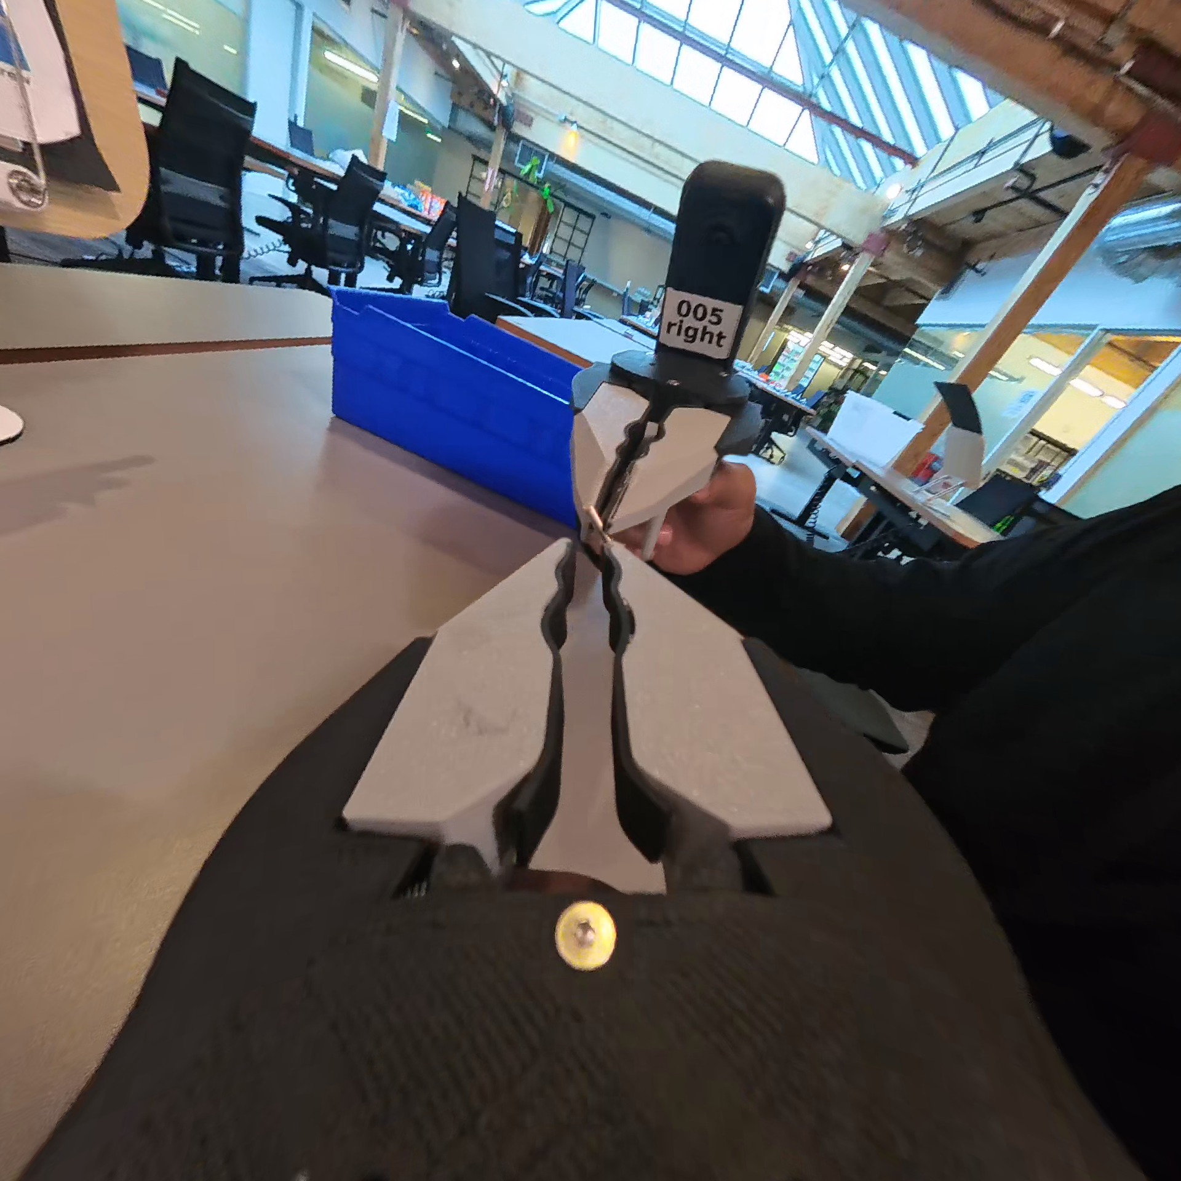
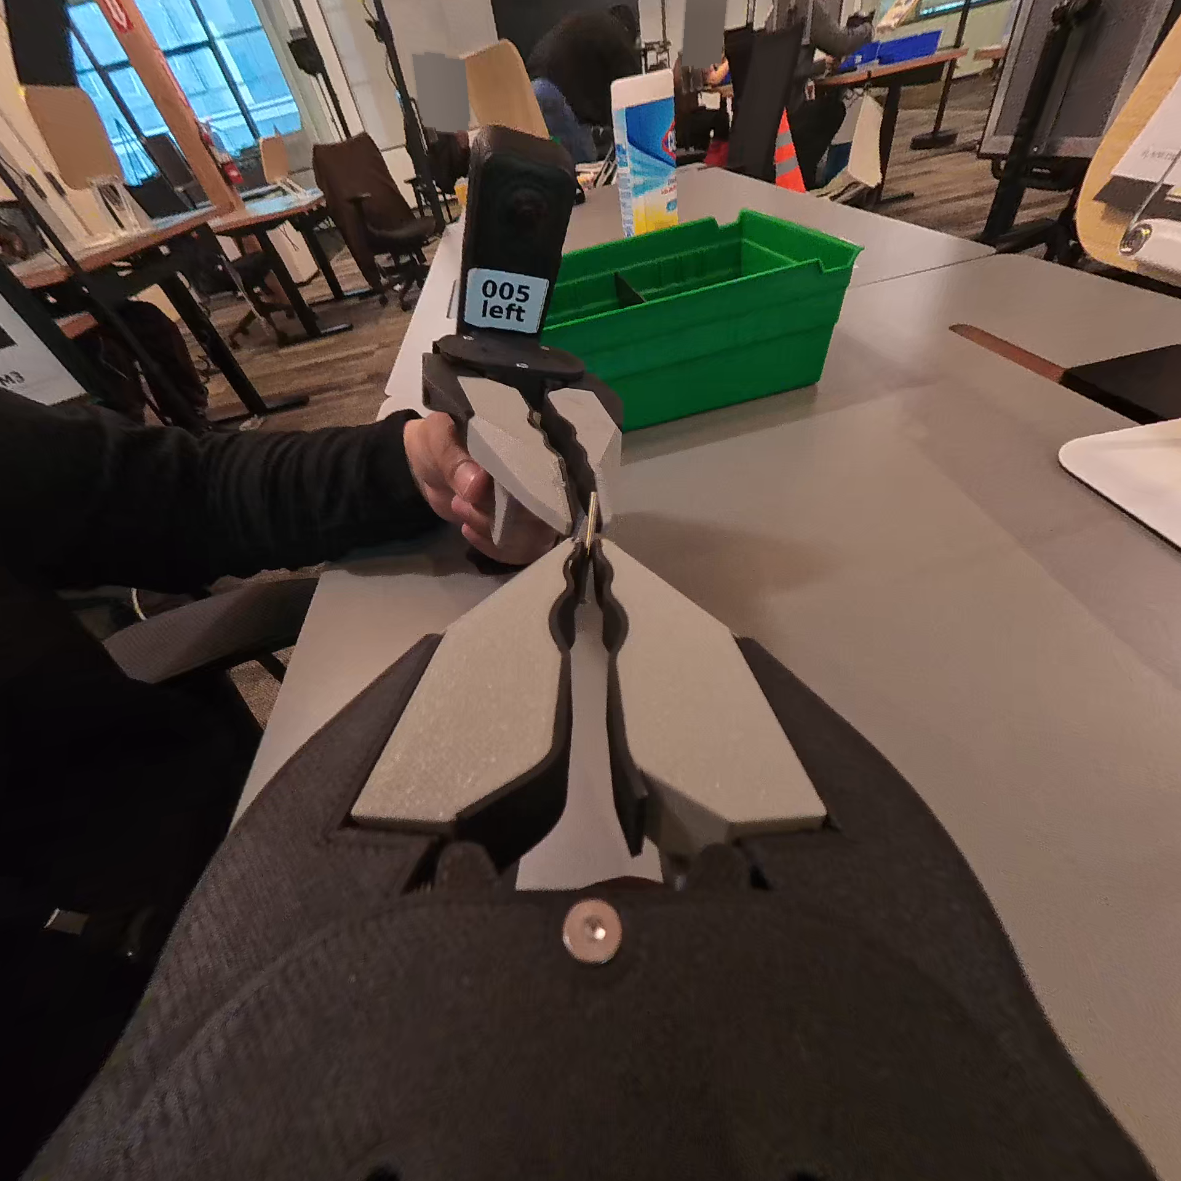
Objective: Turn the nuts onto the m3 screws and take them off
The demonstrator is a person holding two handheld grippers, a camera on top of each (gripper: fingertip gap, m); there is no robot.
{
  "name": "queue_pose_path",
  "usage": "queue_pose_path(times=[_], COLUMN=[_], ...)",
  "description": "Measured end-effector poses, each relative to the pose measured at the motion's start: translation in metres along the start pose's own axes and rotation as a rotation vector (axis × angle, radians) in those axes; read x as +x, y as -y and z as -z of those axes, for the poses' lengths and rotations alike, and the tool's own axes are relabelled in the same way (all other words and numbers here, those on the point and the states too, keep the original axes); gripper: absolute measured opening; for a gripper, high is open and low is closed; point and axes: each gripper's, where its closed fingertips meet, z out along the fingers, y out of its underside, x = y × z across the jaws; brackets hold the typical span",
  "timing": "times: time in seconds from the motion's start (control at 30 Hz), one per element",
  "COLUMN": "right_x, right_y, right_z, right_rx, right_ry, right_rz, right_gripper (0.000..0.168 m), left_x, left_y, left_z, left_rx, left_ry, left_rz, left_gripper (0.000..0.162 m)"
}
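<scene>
The screw (image 2: 592, 516) is a thin metal pin held in the air between the two tools, whose tips meet nose to nose above the grey surface (image 2: 895, 575). In the right wrist view the left tool (image 2: 591, 521) points down with its fingers pressed onto the upper part of the screw, while the right tool (image 2: 585, 562) closes narrowly on the lower end. Whether a nut sits there I cannot tell; it is too small and hidden between the tips. The left wrist view shows the same meeting from the other side, with the left tool (image 1: 586, 555) nearly closed at the tip under the right tool (image 1: 597, 521), and a bit of metal (image 1: 594, 523) between them. This looks like the threading or unthreading step. The next move probably calls for a small twist of one tool against the other, keeping both lined up so nothing drops. Farther out stand a green bin (image 2: 703, 307) and a blue bin (image 1: 447, 383), each behind a tool.
</scene>
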Motion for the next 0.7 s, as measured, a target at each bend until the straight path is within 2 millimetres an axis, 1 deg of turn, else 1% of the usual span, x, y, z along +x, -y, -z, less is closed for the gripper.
queue_pose_path(times=[0.17, 0.3, 0.5, 0.7], right_x=[-0.0045, -0.0066, -0.0089, -0.0083], right_y=[0.0054, 0.0030, 0.0022, 0.0015], right_z=[-0.0006, -0.0042, -0.0057, -0.0071], right_rx=[0.035, 0.025, 0.026, 0.022], right_ry=[0.016, 0.017, 0.033, 0.025], right_rz=[0.006, 0.020, 0.019, 0.025], right_gripper=[0.000, 0.000, 0.000, 0.000], left_x=[0.0035, 0.0106, 0.0104, 0.0090], left_y=[-0.0010, -0.0004, 0.0062, 0.0063], left_z=[-0.0030, -0.0055, -0.0026, -0.0029], left_rx=[-0.003, 0.010, 0.043, 0.049], left_ry=[-0.004, -0.025, -0.006, -0.003], left_rz=[-0.011, -0.022, -0.039, -0.028], left_gripper=[0.007, 0.005, 0.003, 0.003])
